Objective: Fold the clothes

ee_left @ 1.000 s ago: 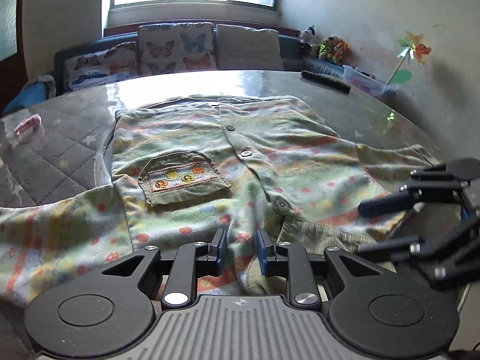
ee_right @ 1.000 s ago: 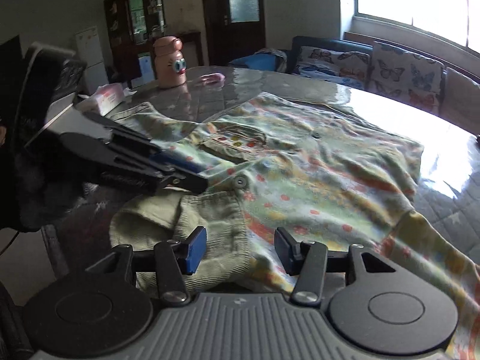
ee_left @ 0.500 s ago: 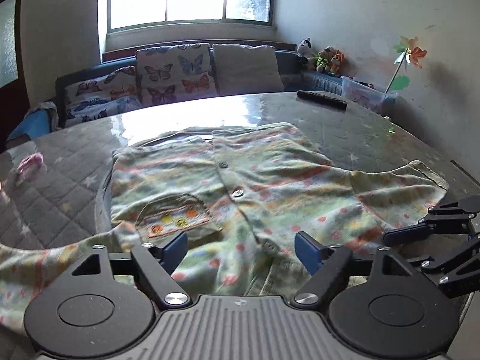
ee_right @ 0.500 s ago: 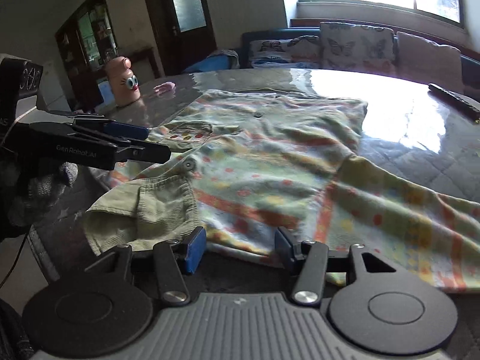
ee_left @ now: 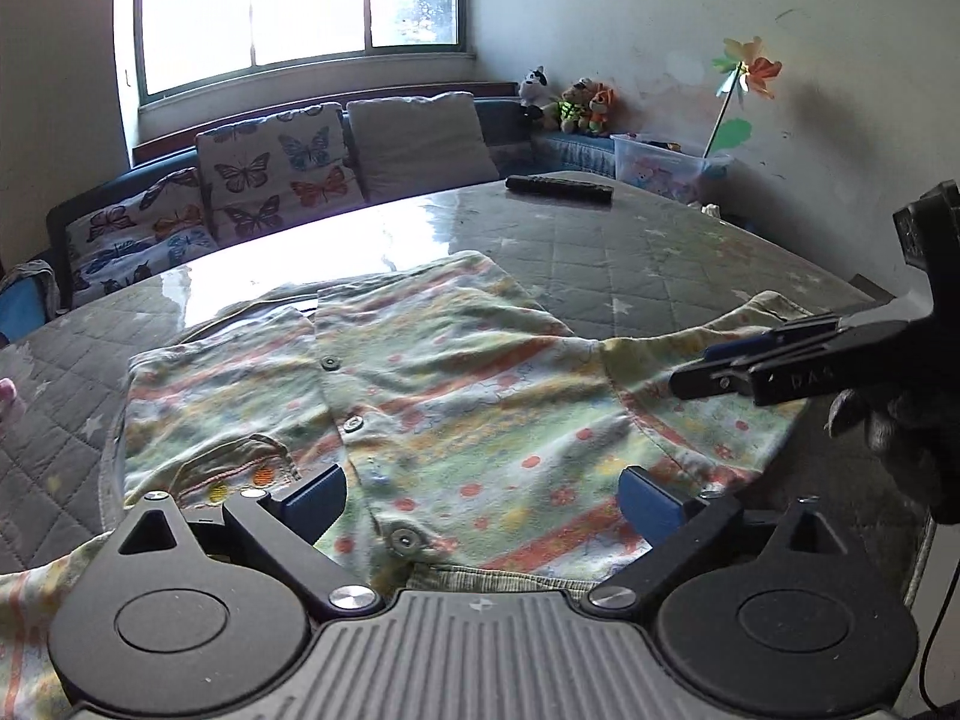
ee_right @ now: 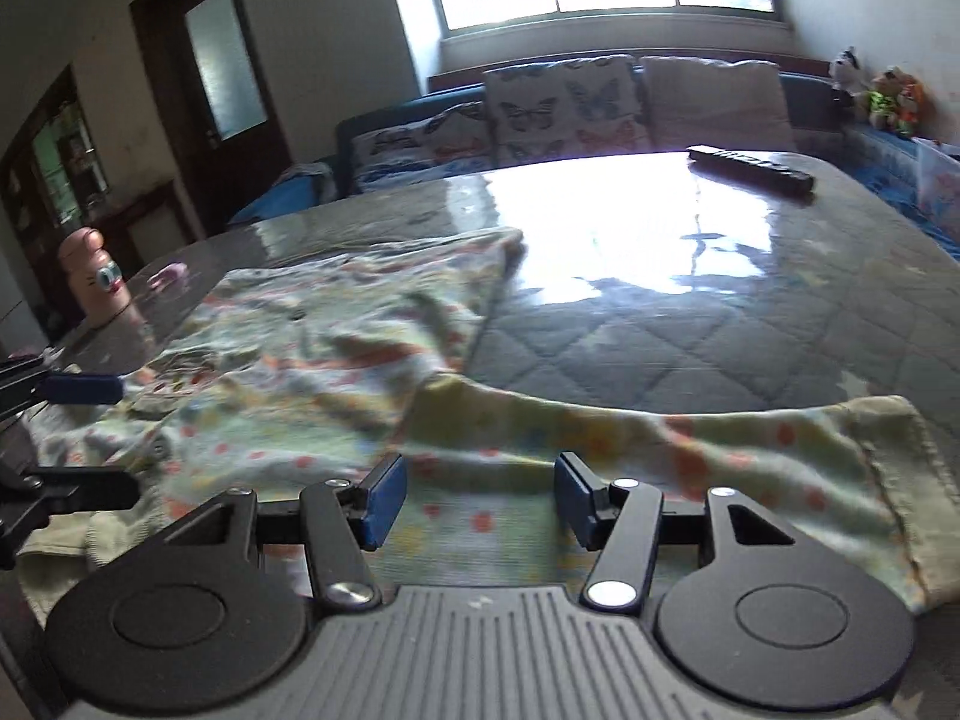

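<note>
My left tongs [ee_left: 480,495] point down over the shirt [ee_left: 456,396], jaws opening wide, nothing pinched; its button placket runs away between the pads. My right tongs [ee_right: 477,501] tilt down above the spread sleeve [ee_right: 720,444], jaws opening, cloth below them but not clamped. The shirt lies flat on the bench [ee_right: 690,312]. Ahead of the right tongs the quilted top is bare up to a remote [ee_right: 750,171] near the far edge.
</note>
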Demonstrator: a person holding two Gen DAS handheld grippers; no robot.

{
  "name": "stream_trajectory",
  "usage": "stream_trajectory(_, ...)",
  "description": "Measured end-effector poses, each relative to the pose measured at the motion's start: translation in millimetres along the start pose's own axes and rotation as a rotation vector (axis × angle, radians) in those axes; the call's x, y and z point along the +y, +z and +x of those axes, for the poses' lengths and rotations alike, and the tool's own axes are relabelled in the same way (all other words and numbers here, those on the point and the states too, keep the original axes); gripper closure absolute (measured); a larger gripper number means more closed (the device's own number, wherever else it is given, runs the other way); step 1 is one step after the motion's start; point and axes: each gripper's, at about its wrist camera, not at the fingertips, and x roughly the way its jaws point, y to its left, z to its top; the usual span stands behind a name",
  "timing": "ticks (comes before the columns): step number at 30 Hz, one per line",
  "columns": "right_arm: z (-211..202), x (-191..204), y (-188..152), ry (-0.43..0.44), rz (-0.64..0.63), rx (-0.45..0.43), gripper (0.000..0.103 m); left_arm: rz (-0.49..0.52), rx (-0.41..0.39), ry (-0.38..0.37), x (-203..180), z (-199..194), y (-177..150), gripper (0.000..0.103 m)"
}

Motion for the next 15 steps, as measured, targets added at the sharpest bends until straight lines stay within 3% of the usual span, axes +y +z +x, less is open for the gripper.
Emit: stream_trajectory(15,-32.8,-96.6,-8.4,-0.23,0.178,-0.119,0.042,0.045,0.035,-0.02,-15.5,12.6,-2.3,0.001)
